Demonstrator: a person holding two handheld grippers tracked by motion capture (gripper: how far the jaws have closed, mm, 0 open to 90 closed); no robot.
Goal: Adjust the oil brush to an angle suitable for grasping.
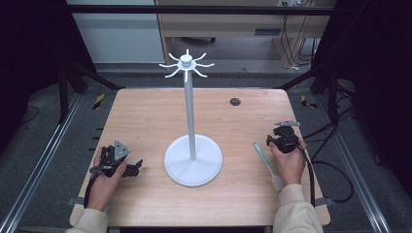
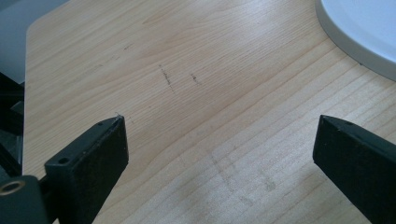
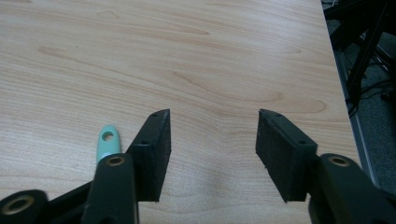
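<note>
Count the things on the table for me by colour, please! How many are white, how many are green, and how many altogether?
White: 1, the stand
Green: 1, the utensil with a holed handle
Total: 2

Stand (image 1: 193, 116) at table (image 1: 145, 111) centre: tall pole on a wide round base, hooks splayed at the top, blocking any straight crossing. Open wood from 9 through 12 to 3 o'clock of the base. Utensil (image 1: 266, 162) lies at 3 o'clock, just beside the right gripper (image 1: 282, 138). Left gripper (image 1: 121, 162) at 9 o'clock, bare wood ahead.
</note>
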